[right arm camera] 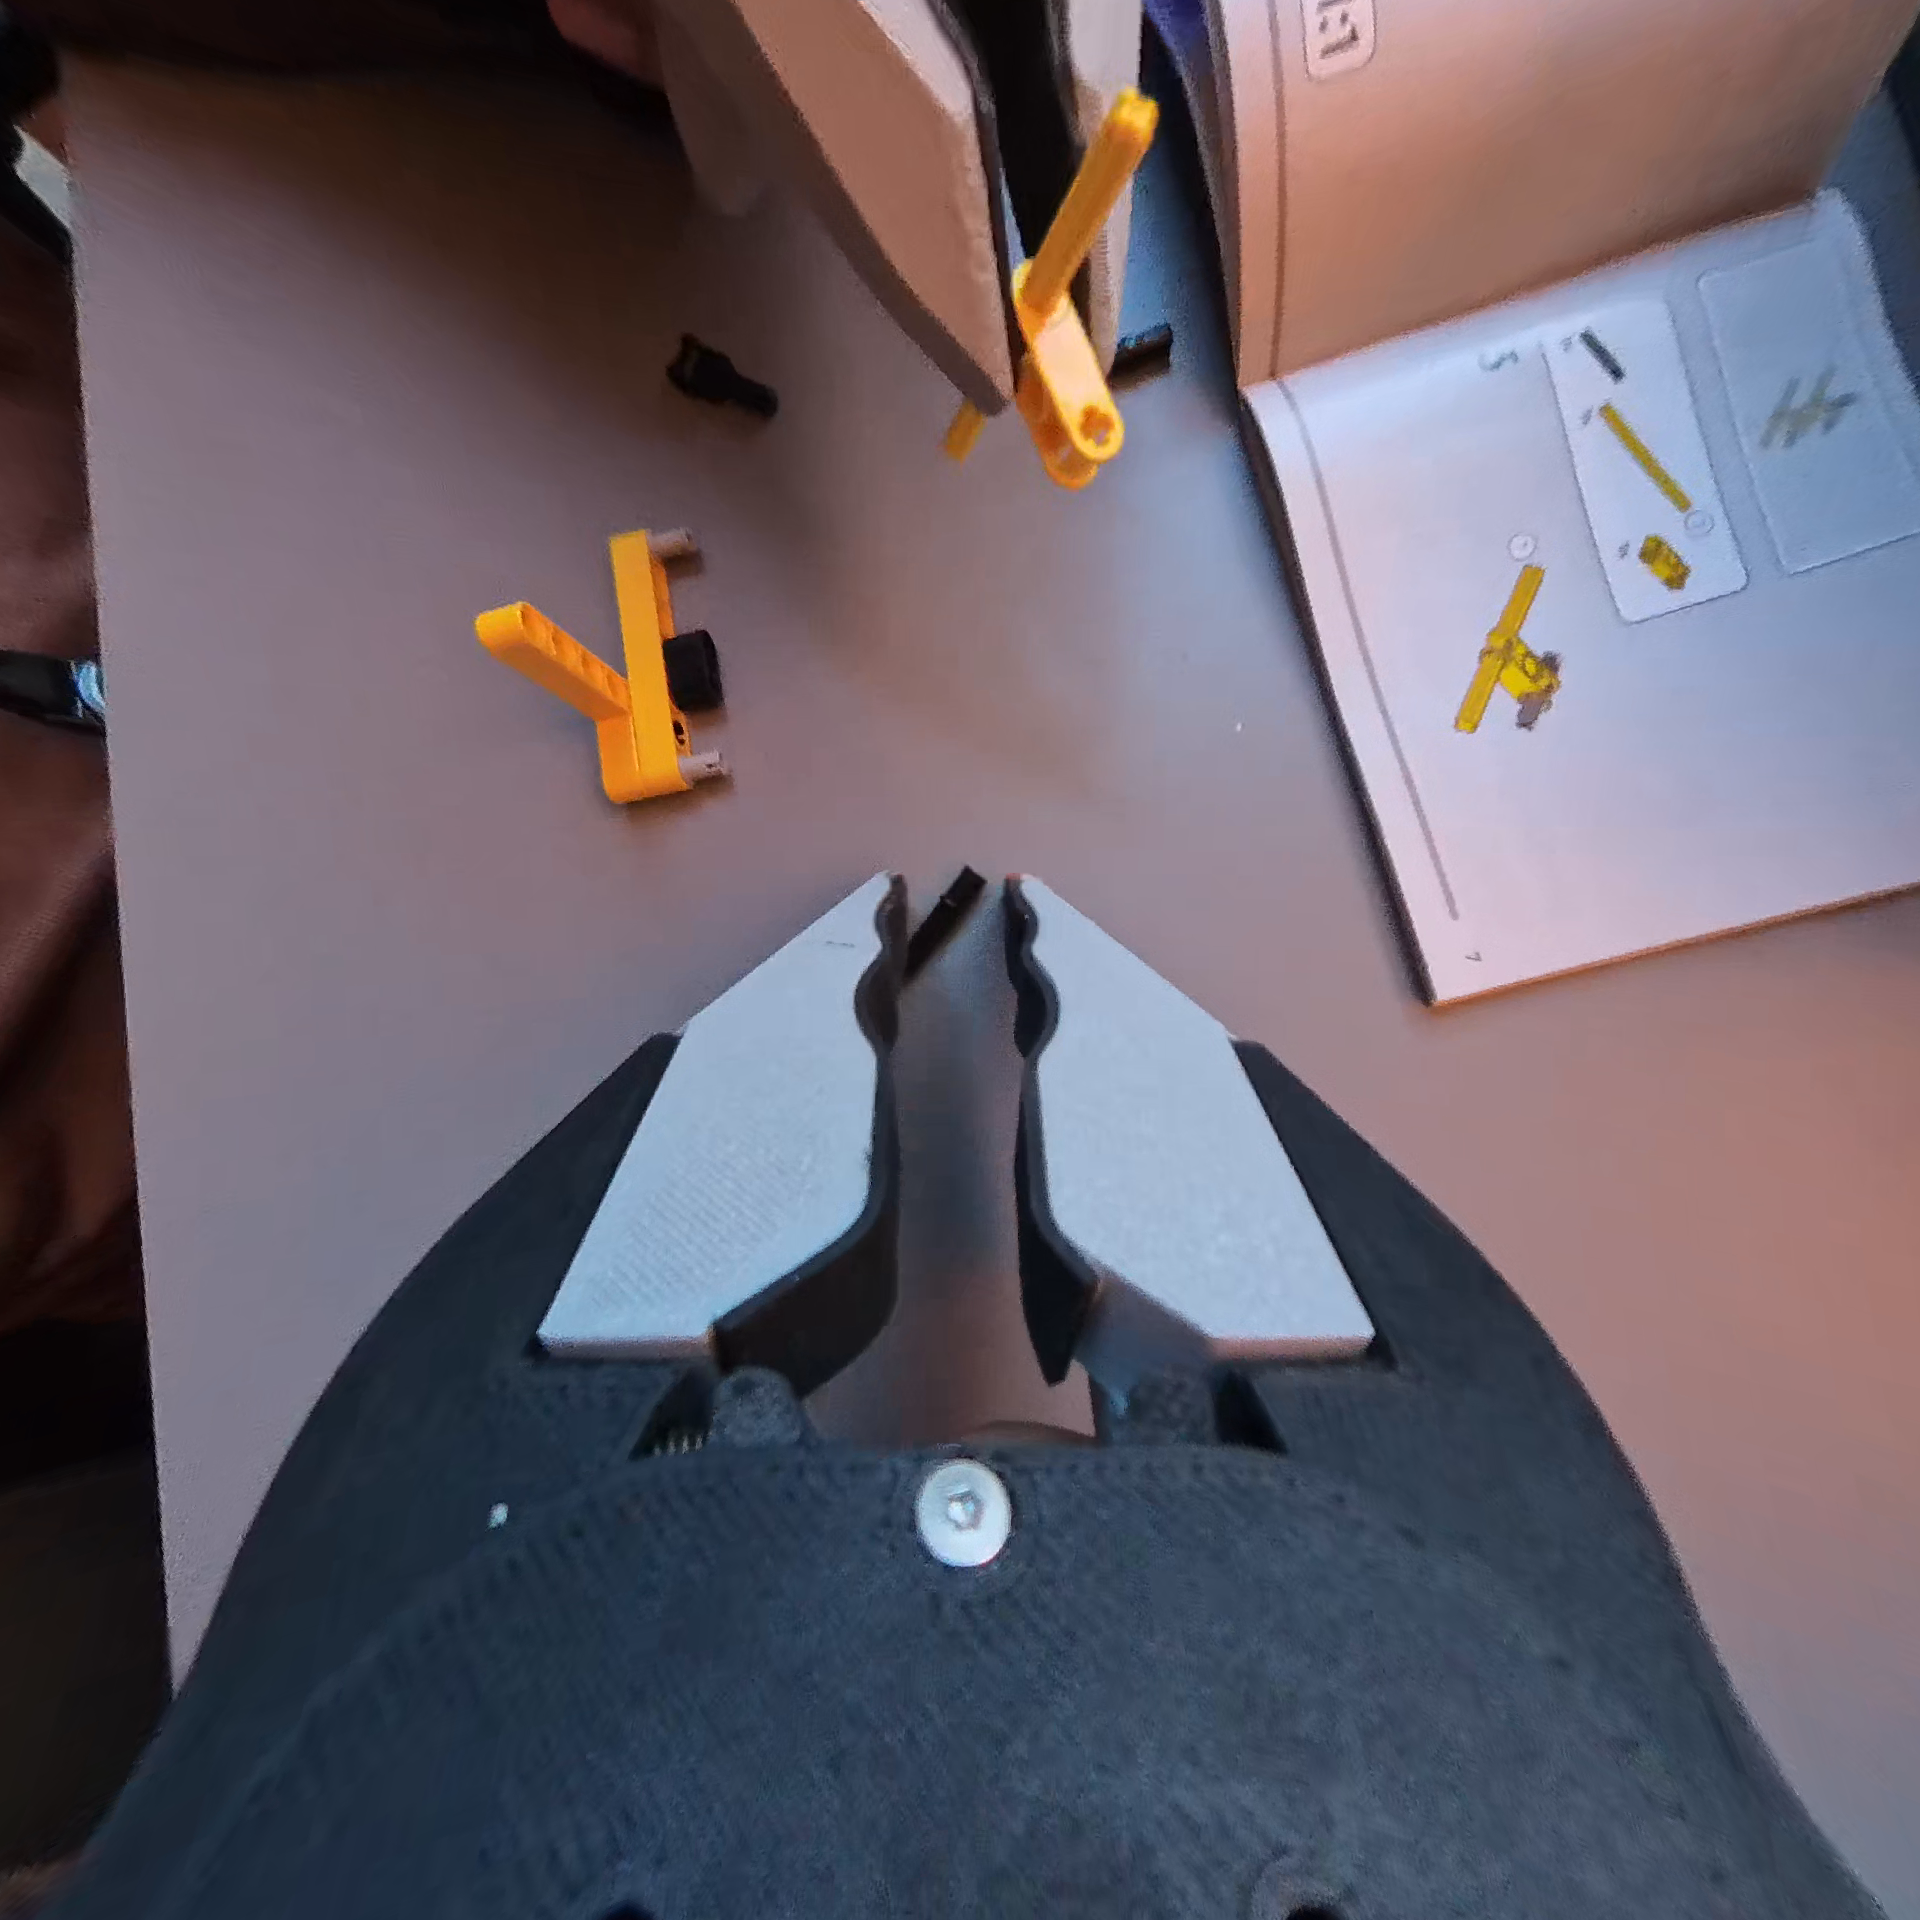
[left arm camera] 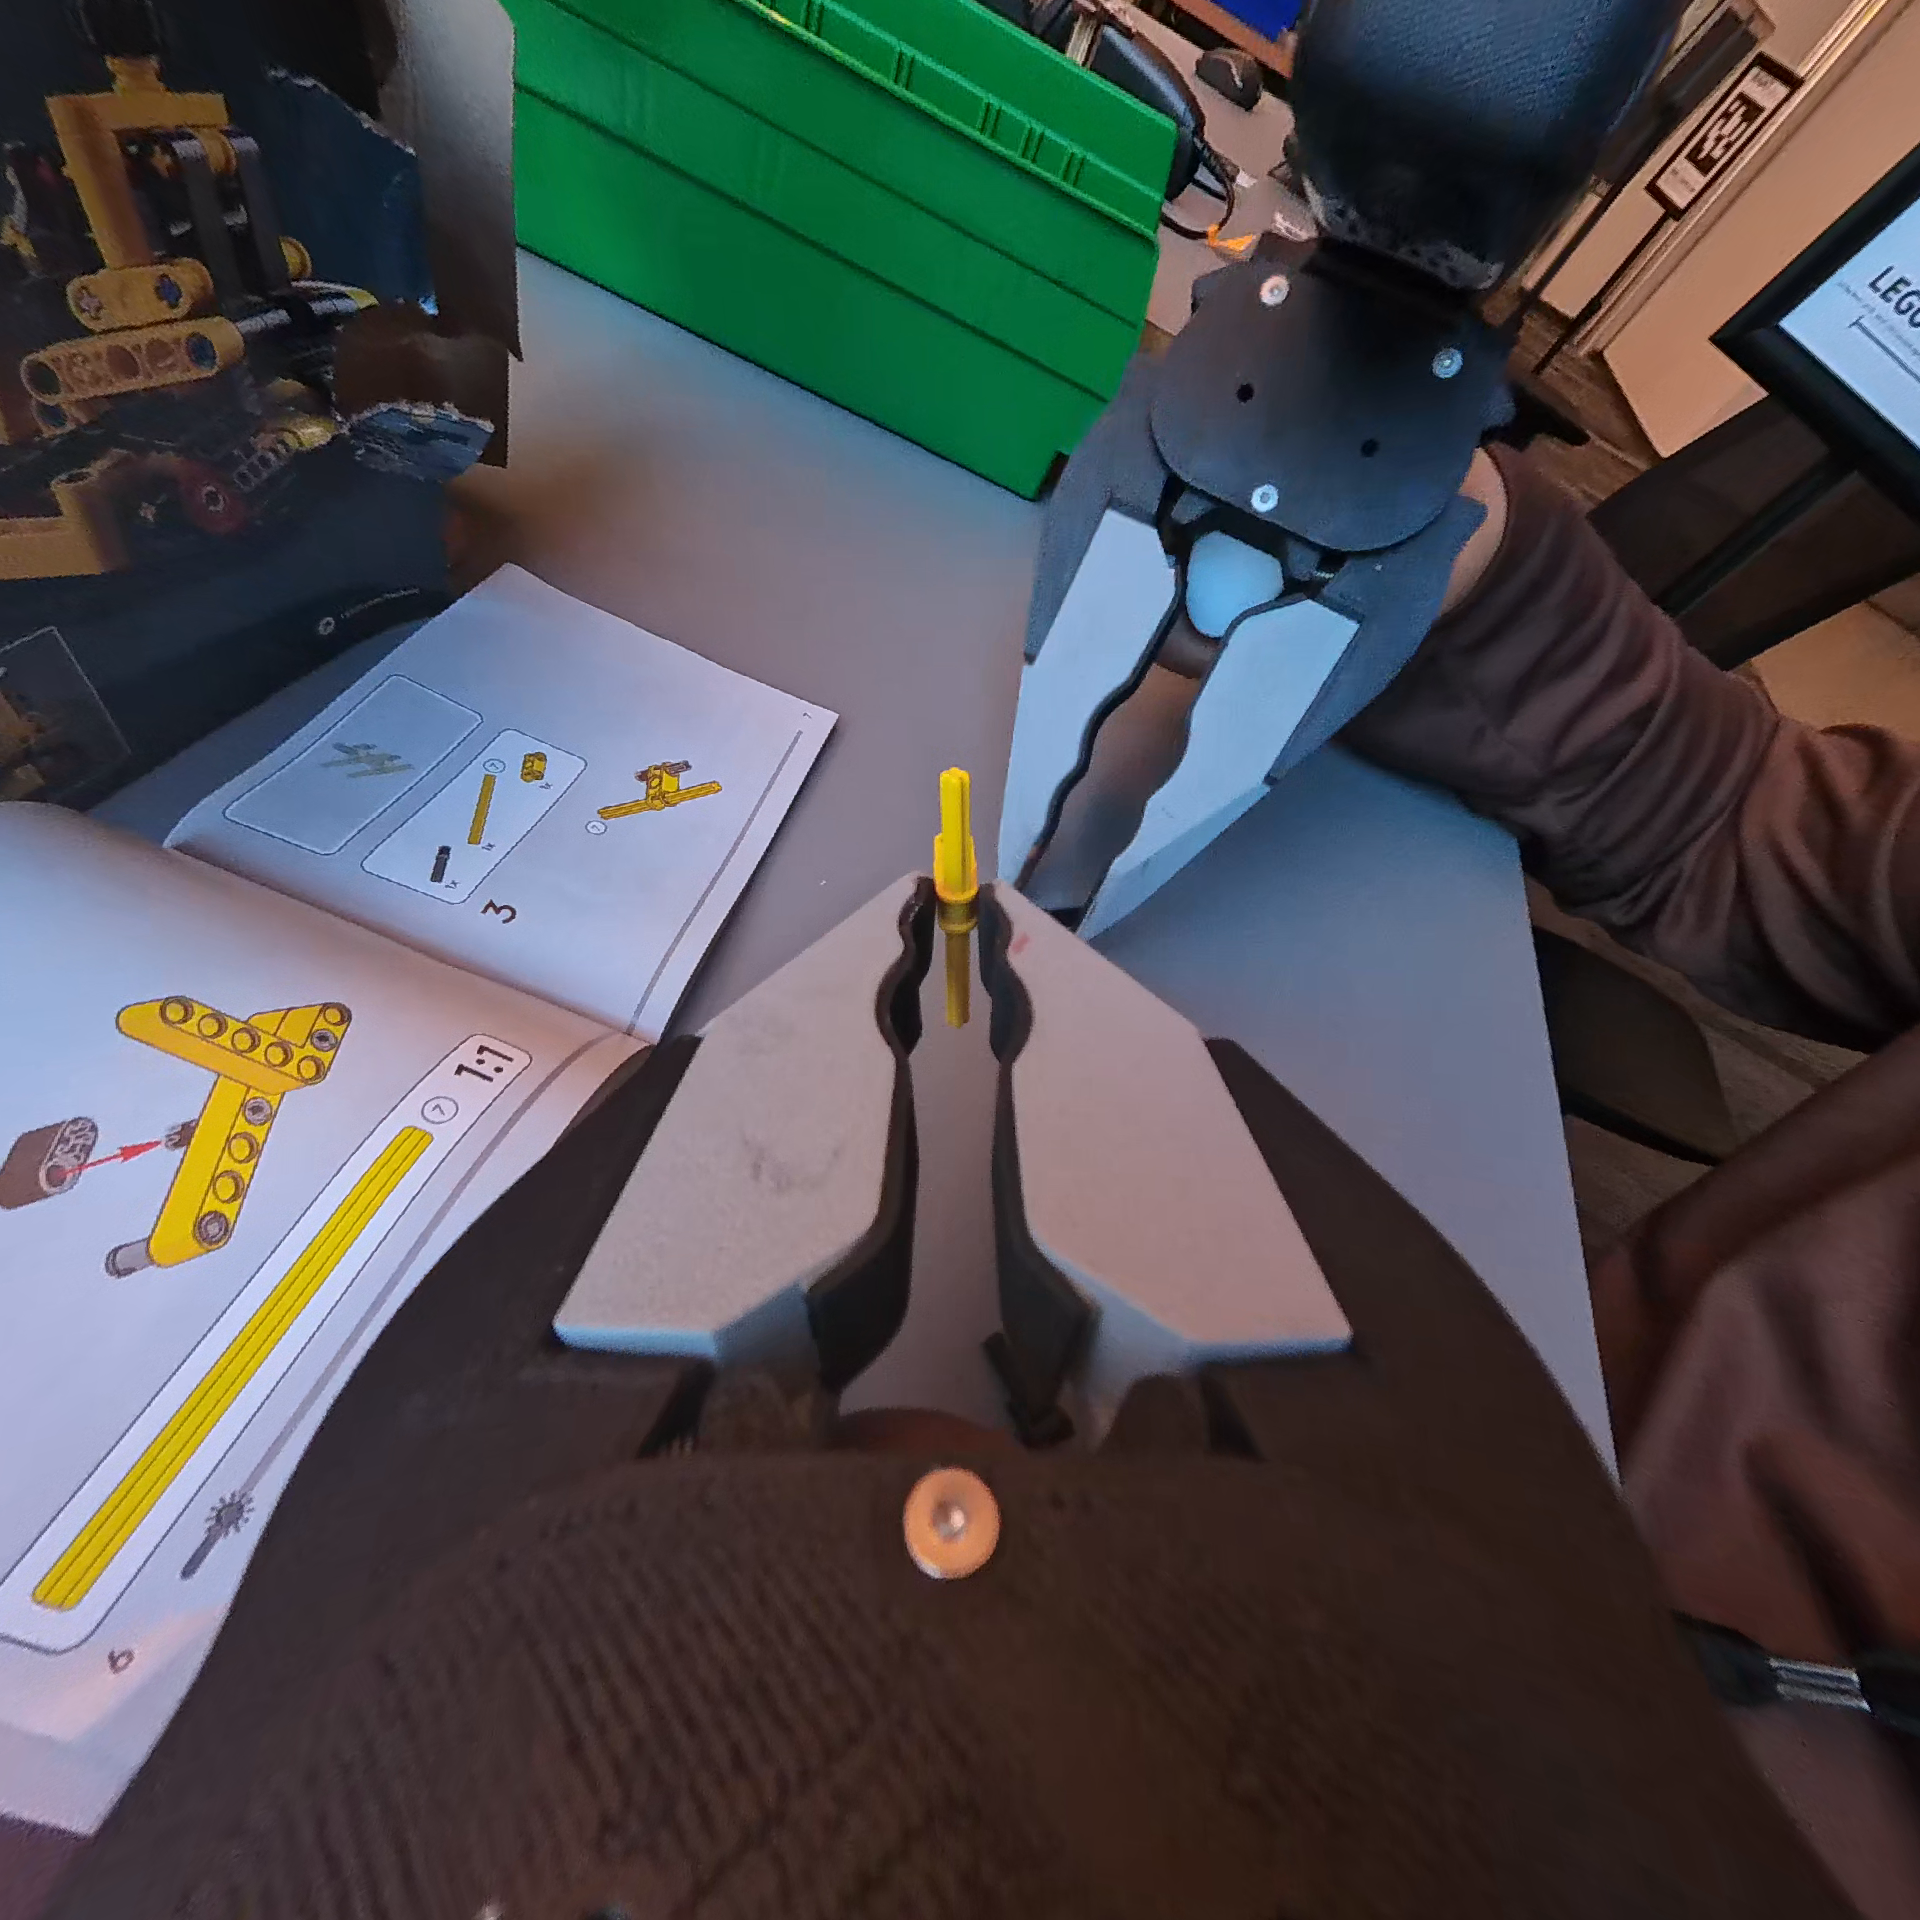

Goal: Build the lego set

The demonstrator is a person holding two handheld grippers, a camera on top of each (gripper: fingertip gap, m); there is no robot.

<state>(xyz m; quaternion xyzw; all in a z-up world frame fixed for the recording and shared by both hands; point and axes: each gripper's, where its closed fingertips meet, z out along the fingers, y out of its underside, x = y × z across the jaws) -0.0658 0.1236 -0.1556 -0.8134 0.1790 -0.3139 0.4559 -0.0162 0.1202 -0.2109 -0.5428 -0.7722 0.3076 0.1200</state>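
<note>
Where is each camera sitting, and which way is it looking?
Left wrist view: sits on the left gripper, looking along its fingers at the yellow axle it pinches; the right gripper and a brown sleeve show beyond.
Right wrist view: sits on the right gripper, looking down at the table and a small black pin between its fingertips.
Both show the axle, the open instruction booklet and the opposite gripper.

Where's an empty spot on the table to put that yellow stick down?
Bare table lies between the yellow L-shaped piece and the open booklet. More lies right of the right gripper, below the booklet. It is crowded near the black peg and left gripper.
</note>
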